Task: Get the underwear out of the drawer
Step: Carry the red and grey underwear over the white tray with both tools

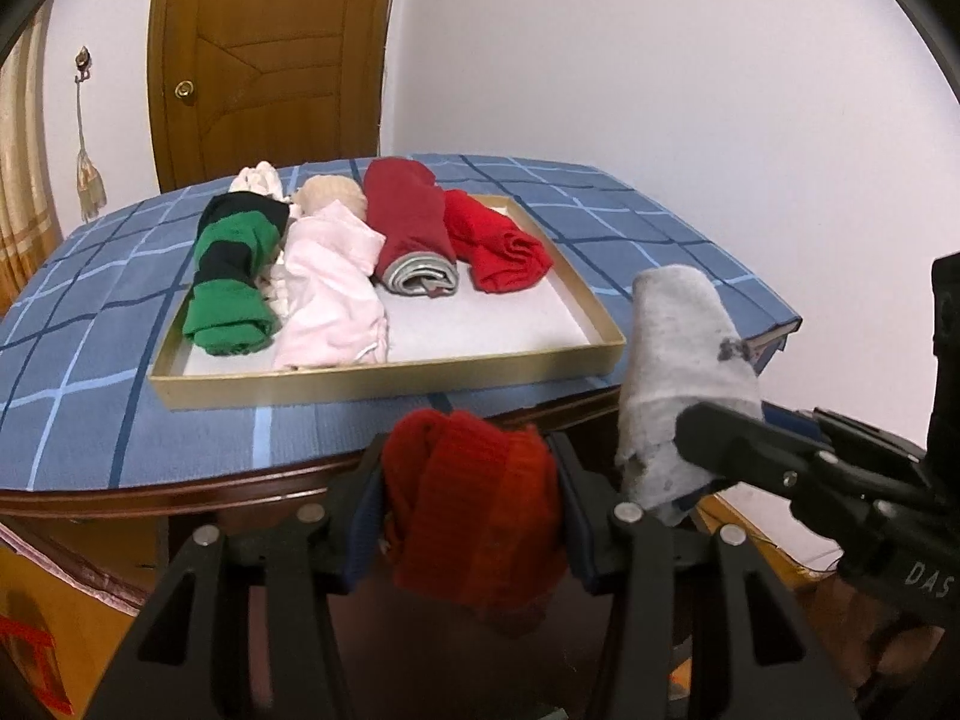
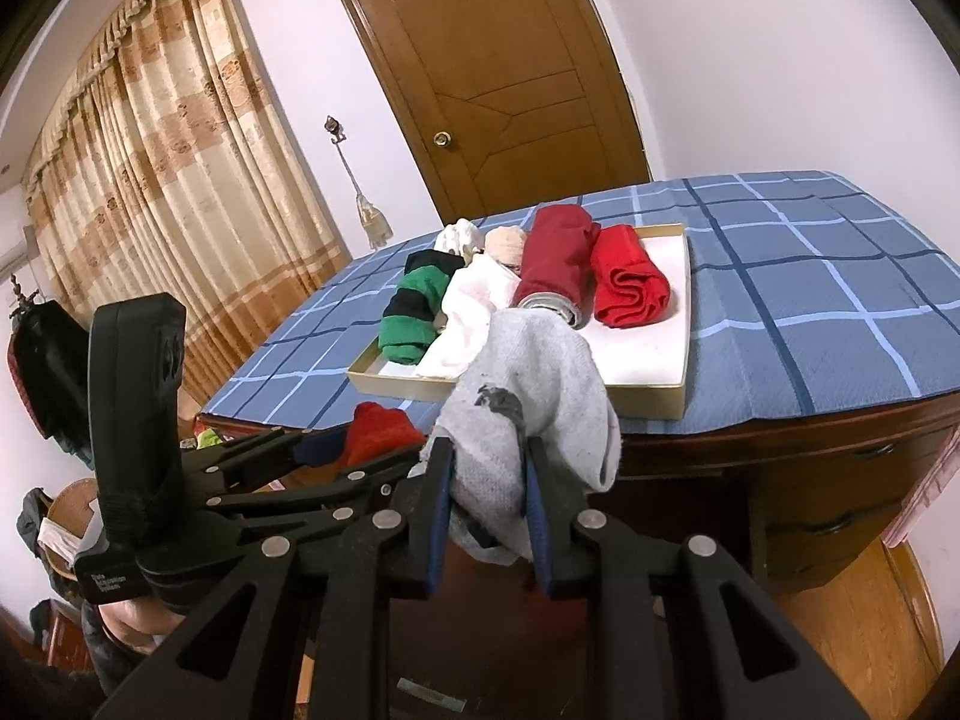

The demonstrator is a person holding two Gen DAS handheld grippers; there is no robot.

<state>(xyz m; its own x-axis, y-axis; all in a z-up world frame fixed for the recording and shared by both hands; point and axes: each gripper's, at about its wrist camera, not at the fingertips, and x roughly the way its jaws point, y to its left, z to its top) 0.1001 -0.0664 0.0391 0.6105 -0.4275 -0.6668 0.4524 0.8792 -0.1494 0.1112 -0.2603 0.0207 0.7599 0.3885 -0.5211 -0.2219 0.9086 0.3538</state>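
While we hold both grippers out in front of the table (image 1: pixel 180 276), each one is clamped on a rolled piece of underwear. Our left gripper (image 1: pixel 471 501) squeezes a red roll (image 1: pixel 474 498) between its pads, and the roll stands about upright, its top bulging over the fingers. Its bottom end is dark and blurry, so we cannot see how far down it goes. Our right gripper (image 2: pixel 486 480) pinches a grey roll (image 2: pixel 528 390), with its jaws nearly together on the cloth. That roll's long side points up and away from us, toward the tray (image 2: pixel 660 399). It has a dark mark on it, and we cannot tell what the mark is. Both rolls are out of the tray, near the table edge. Four more rolls lie side by side in the tray, long ways from near to far: green-and-black (image 1: pixel 231 276), pink (image 1: pixel 330 306), dark red (image 1: pixel 405 222), bright red (image 1: pixel 498 246). Behind them sit small pale bundles, partly hidden.
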